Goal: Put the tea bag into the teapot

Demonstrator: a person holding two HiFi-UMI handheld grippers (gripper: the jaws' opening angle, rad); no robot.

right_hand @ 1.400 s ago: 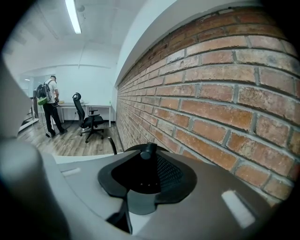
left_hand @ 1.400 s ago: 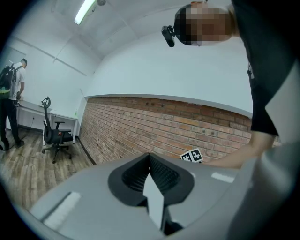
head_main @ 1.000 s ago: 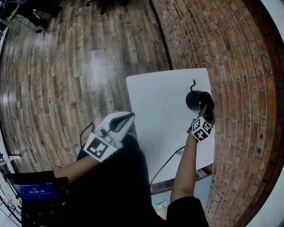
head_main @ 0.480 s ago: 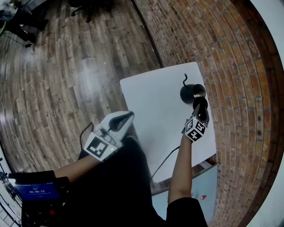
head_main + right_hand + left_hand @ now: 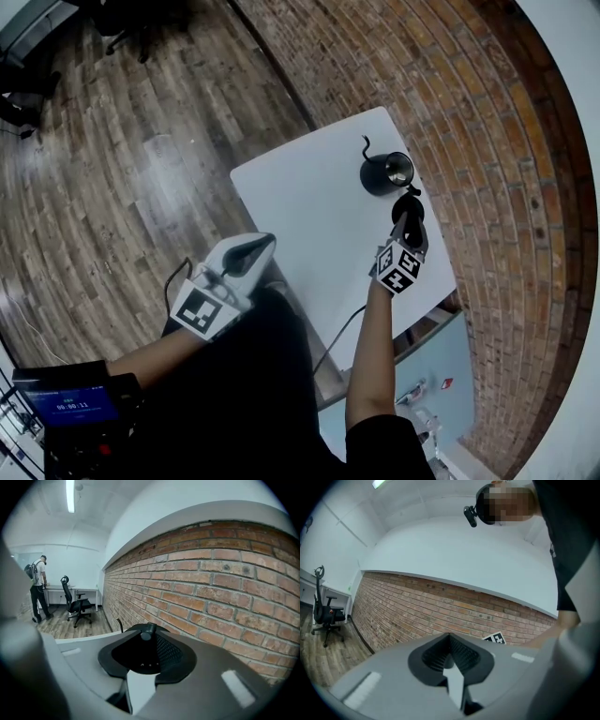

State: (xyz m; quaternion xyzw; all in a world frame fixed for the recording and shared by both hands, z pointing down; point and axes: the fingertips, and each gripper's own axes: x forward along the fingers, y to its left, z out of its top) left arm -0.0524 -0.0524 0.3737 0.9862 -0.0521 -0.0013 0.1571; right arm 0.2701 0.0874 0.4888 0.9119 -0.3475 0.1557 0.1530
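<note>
The black teapot stands at the far right of the white table, its mouth uncovered. Just this side of it my right gripper is shut on the teapot's black lid. In the right gripper view the lid with its knob fills the space between the jaws of the right gripper, and a thin black spout shows behind it. My left gripper hangs off the table's left edge near my body. Its jaws meet at the tips in the left gripper view. I see no tea bag in any view.
A brick wall runs along the table's right side and wooden floor lies to the left. A cable trails off the near edge above a blue-grey cabinet. An office chair and a person are far off.
My right gripper has drawn the lid off the teapot towards me, so the pot's mouth now shows. The head view has swung, and the left gripper has barely moved.
</note>
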